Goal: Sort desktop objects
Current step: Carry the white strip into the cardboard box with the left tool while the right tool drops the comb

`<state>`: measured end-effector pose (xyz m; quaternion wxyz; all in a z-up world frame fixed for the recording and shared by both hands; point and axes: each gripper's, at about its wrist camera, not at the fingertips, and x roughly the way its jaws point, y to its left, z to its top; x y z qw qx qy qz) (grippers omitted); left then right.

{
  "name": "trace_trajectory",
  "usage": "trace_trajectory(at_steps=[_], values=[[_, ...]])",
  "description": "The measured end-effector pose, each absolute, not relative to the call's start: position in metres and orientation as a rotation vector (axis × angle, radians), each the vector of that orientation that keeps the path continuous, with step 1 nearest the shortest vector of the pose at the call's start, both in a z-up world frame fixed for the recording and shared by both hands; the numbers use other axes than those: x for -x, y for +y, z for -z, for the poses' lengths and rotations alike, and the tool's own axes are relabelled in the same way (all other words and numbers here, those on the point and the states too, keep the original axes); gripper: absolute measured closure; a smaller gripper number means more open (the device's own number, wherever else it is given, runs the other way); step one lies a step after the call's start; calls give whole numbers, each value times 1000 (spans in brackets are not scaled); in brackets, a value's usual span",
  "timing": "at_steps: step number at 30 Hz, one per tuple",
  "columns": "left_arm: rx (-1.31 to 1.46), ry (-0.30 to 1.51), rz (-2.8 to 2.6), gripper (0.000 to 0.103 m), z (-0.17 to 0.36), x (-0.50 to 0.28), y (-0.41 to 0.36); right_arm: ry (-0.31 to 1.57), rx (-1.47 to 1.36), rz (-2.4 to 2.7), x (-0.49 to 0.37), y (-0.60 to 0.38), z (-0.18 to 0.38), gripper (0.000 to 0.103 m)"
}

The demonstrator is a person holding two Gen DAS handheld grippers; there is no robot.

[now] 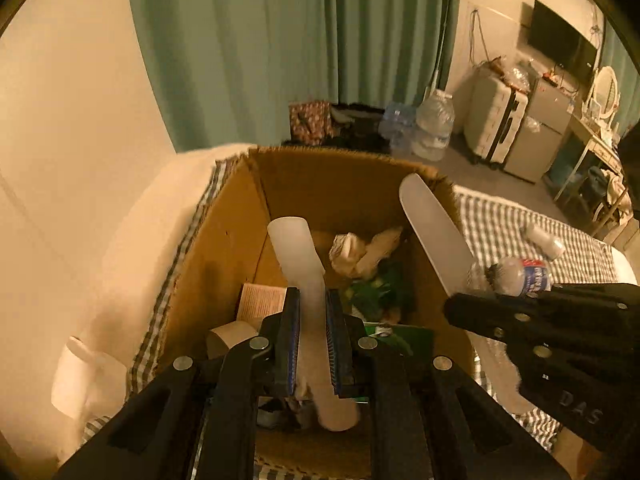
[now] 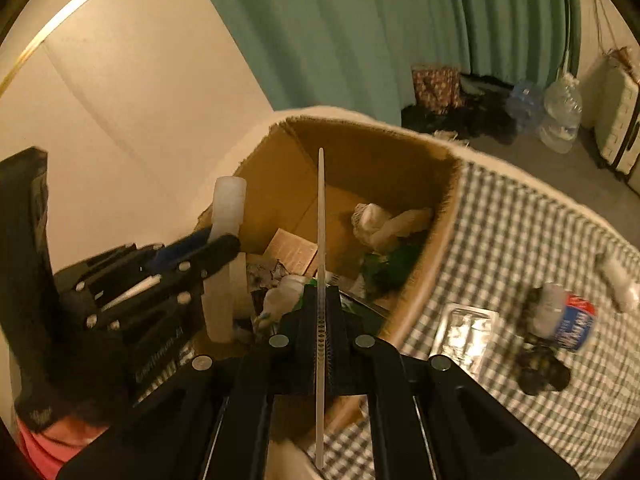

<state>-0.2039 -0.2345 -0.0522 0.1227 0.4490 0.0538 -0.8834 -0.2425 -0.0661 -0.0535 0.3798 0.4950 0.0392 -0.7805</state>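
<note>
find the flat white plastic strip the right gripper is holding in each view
Left wrist view: the strip slants at centre right, over the right wall of the cardboard box, rising from the right gripper.
Right wrist view: edge-on, a thin vertical line at centre.
Shared landmark: the cardboard box.

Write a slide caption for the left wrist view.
Left gripper holds a white tube over the box; right gripper holds a flat strip.

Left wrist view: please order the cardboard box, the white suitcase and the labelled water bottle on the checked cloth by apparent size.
1. cardboard box, clearly largest.
2. white suitcase.
3. water bottle, smallest.
The suitcase stands far back, so it looks smaller than it truly is.
</note>
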Motion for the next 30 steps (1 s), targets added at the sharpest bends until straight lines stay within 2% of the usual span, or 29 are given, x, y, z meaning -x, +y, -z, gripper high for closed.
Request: trace_trajectory(at_steps=[2, 4, 5, 6, 7, 8, 16, 21, 22, 26, 30], values=[[-1335, 165, 2566, 87, 58, 206, -238, 101, -1288, 2005, 246, -77, 63, 99], [-1336, 145, 2543, 74, 61, 206, -240, 100, -1300, 2021, 251, -82, 65, 97], [-1333, 135, 2531, 64, 61, 206, -241, 88, -1302, 2023, 254, -84, 65, 84], [-1332, 131, 2521, 41, 61, 205, -241, 70, -1304, 2030, 257, -83, 64, 71], [-1327, 126, 2509, 29, 60, 205, -241, 49, -1302, 2049, 259, -81, 62, 46], [-1300, 119, 2505, 20, 57, 203, -242, 21, -1289, 2084, 261, -75, 59, 37], [-1173, 103, 2527, 11, 18, 181, -222, -110, -1174, 2252, 255, -11, 14, 36], [-1034, 105, 2620, 0, -23, 162, -185, -142, -1070, 2380, 236, 49, -30, 35], [-1019, 107, 2636, 0, -28, 160, -179, -129, -1045, 2413, 230, 62, -38, 35], [-982, 94, 2712, 0, -39, 152, -128, -139, -961, 2541, 205, 116, -60, 23], [-992, 74, 2764, 0, -23, 147, -83, -144, -951, 2589, 184, 160, -58, 22]])
